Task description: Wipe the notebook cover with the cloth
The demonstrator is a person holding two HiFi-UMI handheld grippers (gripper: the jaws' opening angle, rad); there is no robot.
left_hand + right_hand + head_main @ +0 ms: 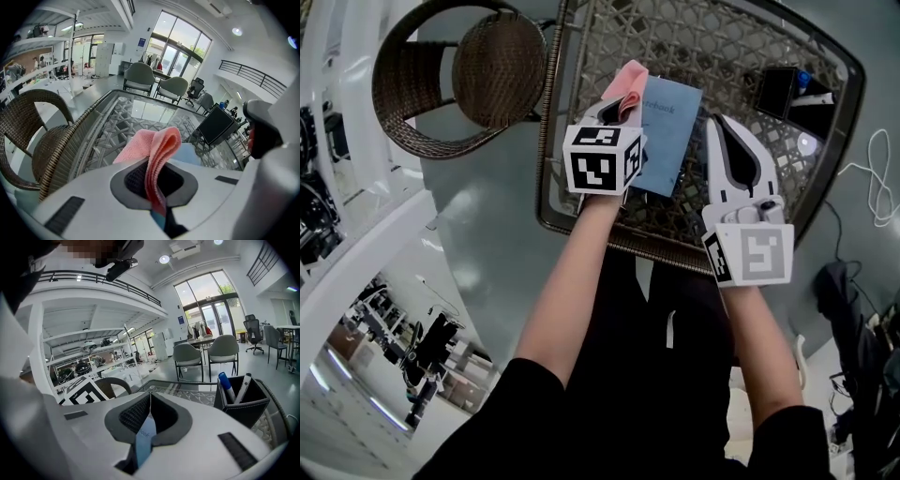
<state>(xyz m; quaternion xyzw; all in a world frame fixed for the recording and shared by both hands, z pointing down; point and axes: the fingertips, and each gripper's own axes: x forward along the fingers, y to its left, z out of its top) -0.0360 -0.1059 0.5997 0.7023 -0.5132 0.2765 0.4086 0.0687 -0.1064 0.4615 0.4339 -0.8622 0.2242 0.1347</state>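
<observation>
Now left gripper (153, 180) clamps cloth (152, 145), right gripper (147, 418) clamps notebook (143, 438); pens (226, 385) stand in holder (244, 409).

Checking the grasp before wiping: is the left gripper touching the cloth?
Touching. In its own view the left gripper has its jaws shut on the cloth.

Bright daylight; heavy fisheye edges

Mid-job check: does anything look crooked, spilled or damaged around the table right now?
Nothing stands out. The pink cloth is pinched, folded, in the left tongs. The right tongs are shut on the edge of the blue notebook. The pen holder stands upright on the table, and no spill shows.
</observation>
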